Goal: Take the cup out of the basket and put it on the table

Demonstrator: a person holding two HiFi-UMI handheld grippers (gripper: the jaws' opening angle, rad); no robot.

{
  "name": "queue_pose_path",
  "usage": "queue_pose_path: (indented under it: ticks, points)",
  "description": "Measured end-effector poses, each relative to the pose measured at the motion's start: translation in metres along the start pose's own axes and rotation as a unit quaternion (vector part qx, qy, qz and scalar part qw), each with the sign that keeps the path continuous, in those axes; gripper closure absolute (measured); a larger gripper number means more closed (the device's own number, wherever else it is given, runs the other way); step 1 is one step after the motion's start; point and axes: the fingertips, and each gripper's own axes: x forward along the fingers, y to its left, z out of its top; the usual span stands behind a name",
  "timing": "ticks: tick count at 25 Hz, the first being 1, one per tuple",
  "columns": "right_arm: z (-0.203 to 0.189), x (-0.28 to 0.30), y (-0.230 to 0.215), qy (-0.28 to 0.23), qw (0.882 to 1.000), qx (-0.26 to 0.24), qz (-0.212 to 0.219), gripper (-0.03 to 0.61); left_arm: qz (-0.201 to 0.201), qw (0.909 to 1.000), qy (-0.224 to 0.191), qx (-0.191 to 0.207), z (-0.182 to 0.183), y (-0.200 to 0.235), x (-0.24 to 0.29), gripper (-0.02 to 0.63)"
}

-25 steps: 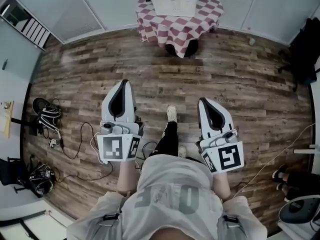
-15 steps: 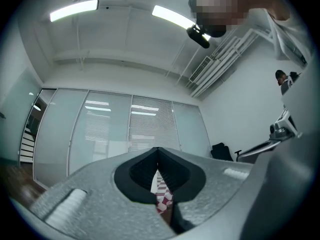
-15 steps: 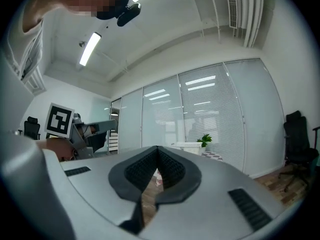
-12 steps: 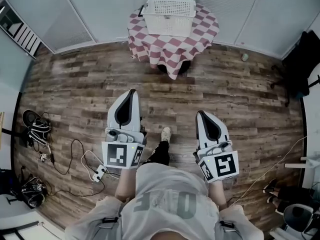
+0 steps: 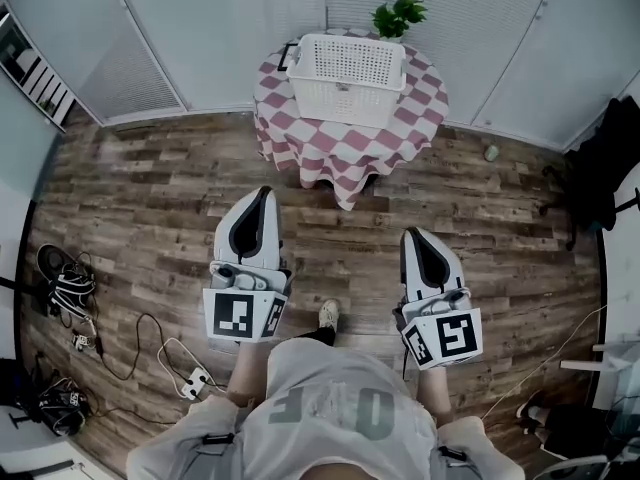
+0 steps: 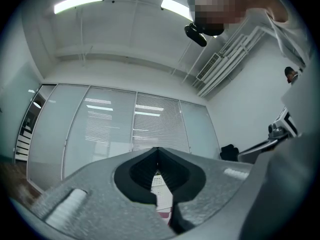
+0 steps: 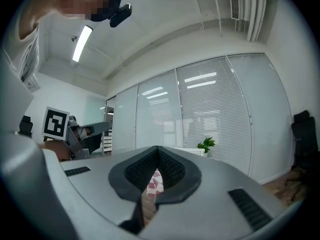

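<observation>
A white lattice basket point(image 5: 348, 78) stands on a round table under a red-and-white checked cloth point(image 5: 345, 153), ahead across the wooden floor. No cup shows; the basket's inside is hidden from here. My left gripper point(image 5: 265, 193) and right gripper point(image 5: 411, 236) are held out side by side, well short of the table, both shut with nothing between the jaws. In the left gripper view the left gripper point(image 6: 158, 150) frames a sliver of the basket point(image 6: 159, 181) below its meeting tips. In the right gripper view the right gripper point(image 7: 158, 148) frames a strip of the checked cloth point(image 7: 154, 184).
A potted plant point(image 5: 398, 15) stands behind the basket against the glass partition. Cables point(image 5: 65, 293) and a power strip point(image 5: 195, 380) lie on the floor at left. Dark furniture point(image 5: 610, 168) stands at right, with a small object point(image 5: 491, 153) on the floor near it.
The table and basket have come nearer and lower in the head view as the person walks toward them. Both grippers travelled forward together and stayed shut.
</observation>
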Motion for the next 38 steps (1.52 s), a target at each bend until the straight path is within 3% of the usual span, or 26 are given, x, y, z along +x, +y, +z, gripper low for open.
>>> queue_pose_path:
  ticks: [13, 20, 27, 38]
  points:
    - [-0.015, 0.1, -0.049, 0.027, 1.0, 0.005, 0.004, 0.57, -0.012, 0.999, 0.02, -0.039, -0.048, 0.034, 0.093, 0.609]
    - [-0.022, 0.191, -0.103, 0.012, 0.999, 0.026, 0.045, 0.569, 0.027, 0.9989, 0.037, -0.014, -0.076, 0.056, 0.16, 0.609]
    - [-0.003, 0.265, -0.173, -0.014, 0.998, 0.033, 0.046, 0.569, 0.042, 0.9989, -0.009, 0.02, -0.062, 0.066, 0.268, 0.609]
    - [0.008, 0.308, -0.243, -0.018, 0.998, 0.027, 0.046, 0.569, 0.031, 0.9993, -0.013, 0.017, -0.082, 0.051, 0.356, 0.609]
